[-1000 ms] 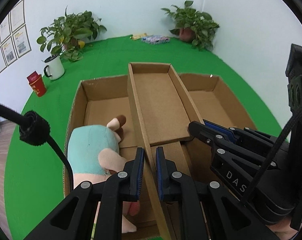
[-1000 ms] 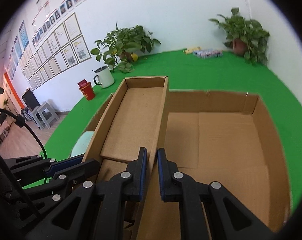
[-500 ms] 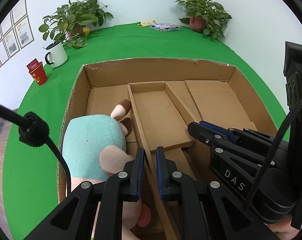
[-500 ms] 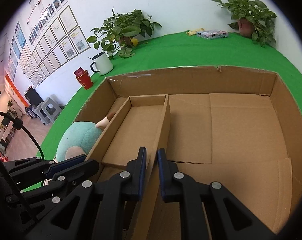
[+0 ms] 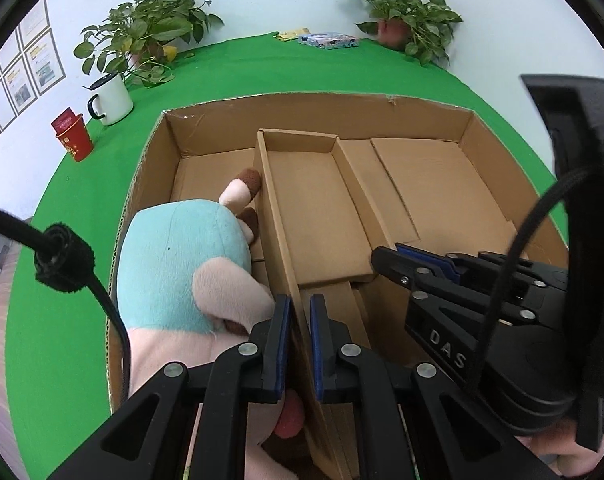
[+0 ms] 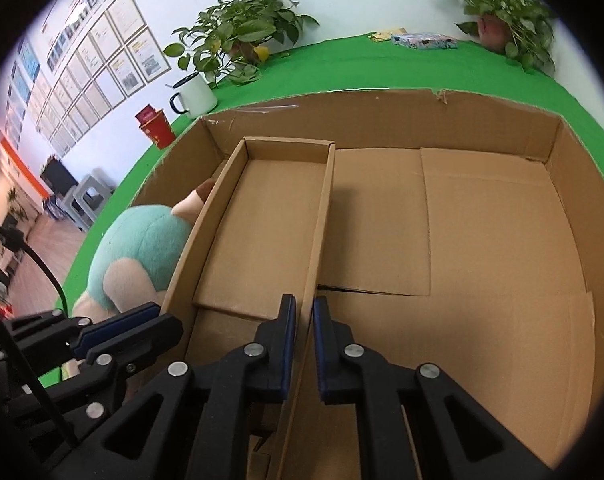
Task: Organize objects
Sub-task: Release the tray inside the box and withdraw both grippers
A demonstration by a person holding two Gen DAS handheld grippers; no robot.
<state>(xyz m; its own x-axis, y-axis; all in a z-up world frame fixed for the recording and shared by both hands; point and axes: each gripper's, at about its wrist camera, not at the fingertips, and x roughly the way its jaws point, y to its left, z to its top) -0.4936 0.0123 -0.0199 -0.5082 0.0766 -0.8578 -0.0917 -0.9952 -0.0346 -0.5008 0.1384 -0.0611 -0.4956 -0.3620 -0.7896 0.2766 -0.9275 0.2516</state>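
My left gripper (image 5: 299, 344) is clamped on the left wall of the insert (image 5: 314, 208), the thin cardboard edge pinched between its blue pads, and my right gripper (image 6: 304, 344) is clamped the same way on the insert's right wall. In the left wrist view the right gripper shows at the right edge, just beside the left one, with a bit of the hand (image 5: 558, 446) behind it; in the right wrist view the left gripper shows low on the left. The insert is a narrow open cardboard tray that sits inside the box (image 6: 574, 216), left of the box's middle, with its far end close to the box's far wall; whether it rests flat on the box floor I cannot tell. Left of the insert, pressed against its wall in the box's left part, lies the plush (image 5: 181, 256), teal and pink with brown-tipped bits, bulging over the box's left rim. Right of the insert the box floor shows only bare cardboard flaps. The box stands on a green cloth (image 5: 61, 280). Farther off on the left, by the wall, stand a red cup (image 5: 73, 139) and a white mug (image 5: 110, 100), then a plant (image 5: 149, 46). At the far edge lie a packet (image 5: 329, 41) and a second plant (image 5: 406, 16).
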